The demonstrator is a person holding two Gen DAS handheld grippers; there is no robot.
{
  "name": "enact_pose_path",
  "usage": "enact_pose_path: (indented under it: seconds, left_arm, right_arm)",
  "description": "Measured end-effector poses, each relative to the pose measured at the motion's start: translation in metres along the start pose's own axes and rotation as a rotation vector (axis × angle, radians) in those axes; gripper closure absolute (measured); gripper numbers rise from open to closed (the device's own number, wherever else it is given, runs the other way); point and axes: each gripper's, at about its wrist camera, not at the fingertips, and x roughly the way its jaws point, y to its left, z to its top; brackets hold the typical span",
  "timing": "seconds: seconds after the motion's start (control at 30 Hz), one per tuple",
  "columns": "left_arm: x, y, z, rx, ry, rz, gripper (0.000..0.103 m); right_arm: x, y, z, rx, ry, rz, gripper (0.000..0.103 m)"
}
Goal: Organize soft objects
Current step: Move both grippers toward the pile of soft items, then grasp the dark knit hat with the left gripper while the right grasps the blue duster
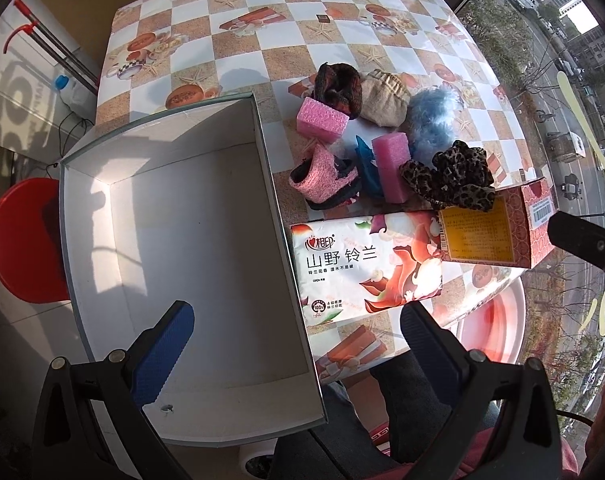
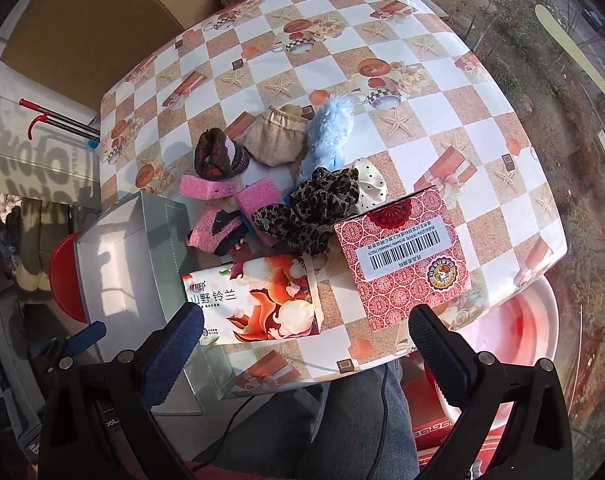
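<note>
The white storage box [image 1: 190, 264] sits open and empty at the left edge of the tabletop [image 2: 422, 152], and the soft things lie in a heap just to its right: pink sponges [image 1: 322, 117], a pink knitted sock [image 1: 322, 178], a leopard-print scrunchie [image 2: 310, 212], a beige pouch [image 2: 280, 140] and a fluffy blue piece [image 2: 330, 132].

A floral tissue pack [image 2: 262, 300] lies nearest the person, its long axis running left to right, touching the box wall.

The right gripper [image 2: 302, 352] hovers with its fingers spread wide and empty, the tissue pack straight ahead and slightly left. The left gripper [image 1: 298, 344] also has its fingers wide apart and empty, straddling the box's right wall.

The right hand seems better lined up for the pack; the left for the drop.
</note>
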Motion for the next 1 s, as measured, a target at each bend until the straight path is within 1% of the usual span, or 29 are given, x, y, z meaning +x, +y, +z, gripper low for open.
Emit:
enact_pose_path:
  seconds: [0.1, 0.2, 0.27, 0.37, 0.5, 0.73, 0.87, 1.0]
  left_arm:
    - [-0.003, 0.001, 0.008, -0.028, -0.020, 0.017, 0.000]
    - [-0.007, 0.006, 0.016, -0.093, -0.030, 0.026, 0.000]
    - [-0.009, 0.007, 0.023, -0.126, -0.040, 0.029, 0.000]
    - [-0.007, 0.005, 0.035, -0.158, -0.037, 0.056, 0.000]
    - [-0.005, 0.001, 0.052, -0.206, -0.019, 0.042, 0.000]
    - [-0.006, -0.013, 0.091, -0.206, -0.050, 0.047, 0.000]
    - [0.003, -0.029, 0.118, -0.161, -0.055, 0.055, 0.000]
    - [0.020, -0.045, 0.146, -0.105, -0.056, 0.059, 0.000]
  right_arm:
    - [0.000, -0.007, 0.018, -0.003, -0.002, -0.001, 0.000]
    - [0.003, -0.009, 0.039, -0.029, 0.018, 0.004, 0.000]
    - [0.004, -0.009, 0.052, -0.058, 0.024, 0.025, 0.000]
    - [0.007, -0.011, 0.069, -0.093, 0.033, 0.034, 0.000]
    - [0.016, -0.027, 0.088, -0.095, 0.056, 0.047, 0.000]
    - [0.030, -0.070, 0.122, -0.052, 0.103, 0.029, 0.000]
    - [0.044, -0.088, 0.139, -0.025, 0.140, 0.029, 0.000]
    - [0.062, -0.091, 0.156, -0.038, 0.191, 0.028, 0.000]
